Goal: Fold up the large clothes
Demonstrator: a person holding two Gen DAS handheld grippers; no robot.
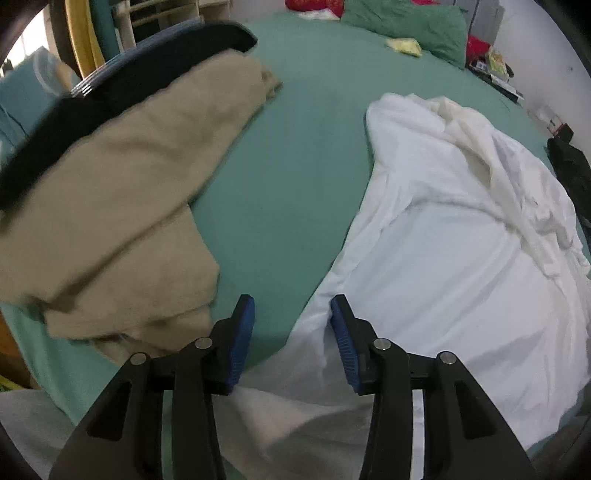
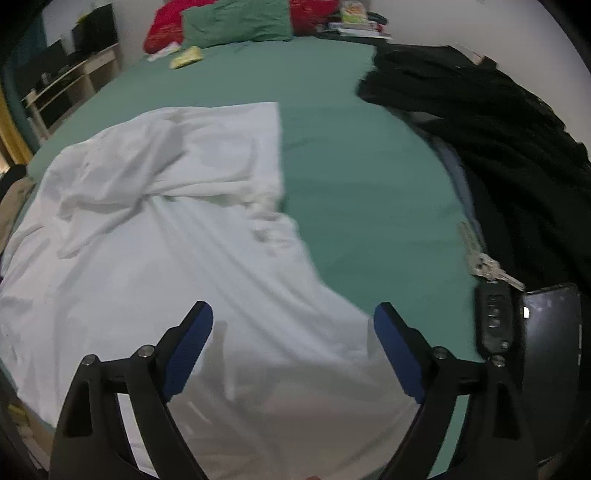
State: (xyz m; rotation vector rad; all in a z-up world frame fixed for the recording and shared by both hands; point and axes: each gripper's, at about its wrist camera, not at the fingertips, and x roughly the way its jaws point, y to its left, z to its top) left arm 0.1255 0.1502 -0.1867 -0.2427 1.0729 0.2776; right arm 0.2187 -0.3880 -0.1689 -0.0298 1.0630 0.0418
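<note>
Lying spread across the green bed (image 2: 351, 177), the white garment (image 2: 155, 258) occupies the near middle of the sheet, its upper part rumpled and folded over, its lower edge hanging toward you. Your left tool (image 1: 291, 314) is released, jaws apart, hovering at the garment's left edge (image 1: 424, 266), one blue pad (image 1: 341, 332) over the white cloth and the other over bare sheet. Your right tool (image 2: 293, 325) is likewise released, jaws wide, above the garment's lower right part; neither tool grips cloth. To the left of the garment, well apart, a beige garment (image 1: 110, 206) lies on a dark garment (image 1: 122, 96). To the right, near the bed's edge, a black garment (image 2: 498, 140) is heaped, with a car key and key bunch (image 2: 493, 295) and a dark phone (image 2: 550, 343) just beside it. At the head of the bed sit a green pillow (image 2: 236, 22) and a red pillow (image 2: 166, 26).
</note>
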